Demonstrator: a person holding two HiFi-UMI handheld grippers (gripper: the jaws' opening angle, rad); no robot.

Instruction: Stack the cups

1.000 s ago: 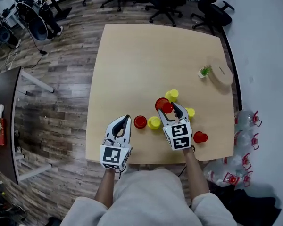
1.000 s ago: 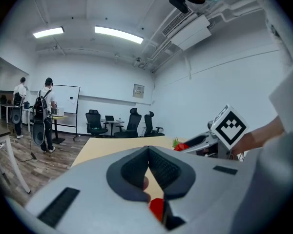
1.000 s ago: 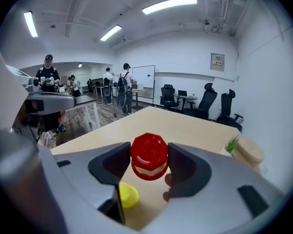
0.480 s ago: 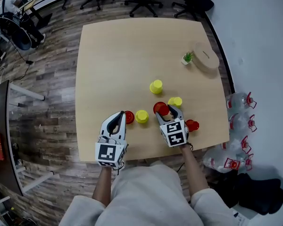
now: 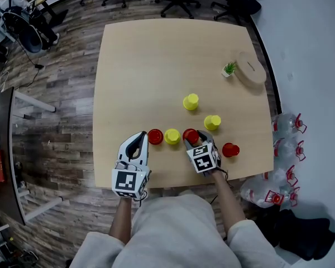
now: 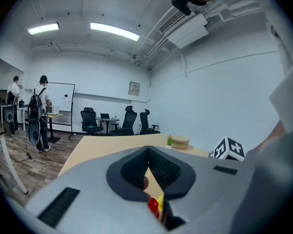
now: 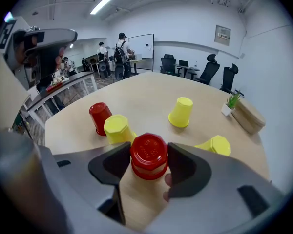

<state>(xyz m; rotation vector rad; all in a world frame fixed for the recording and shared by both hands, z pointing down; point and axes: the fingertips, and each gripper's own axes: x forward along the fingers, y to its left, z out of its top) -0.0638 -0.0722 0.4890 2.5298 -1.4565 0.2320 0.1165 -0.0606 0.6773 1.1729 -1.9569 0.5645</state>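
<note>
Stacking has not begun, as far as the views show: every cup stands alone, mouth down, on the pale wooden counter (image 5: 134, 66); no cup sits on another.

The right tool (image 5: 192, 140) is clamped across a red faceted plastic cup (image 5: 190, 134), one jaw on each flank, pads pressed to its wall; this cup is near the front edge of the counter, just right of a yellow faceted plastic cup (image 5: 172, 136); whether its rim touches the counter or hangs just above it cannot be told.

The left tool (image 5: 140, 138) has its jaws together at the tips, with nothing between them; it is held at the front edge, just left of a second red cup (image 5: 155, 137).

Count, red: three; the clamped one, the second red cup, and a third red cup (image 5: 230, 149) standing apart at the right.

Count, yellow: three; the one in the front row, a far yellow cup (image 5: 191, 101) toward the middle, and a right yellow cup (image 5: 213, 122) between that and the third red cup.

Six cups in all; the front row reads red, yellow, red, close side by side.

Judged remaining: the whole stack; the clamped cup likely goes over a neighbour first, the other four after it.

Off task, at the far right corner: a small potted green plant (image 5: 229, 68) beside a round wooden disc (image 5: 251, 67).
</note>
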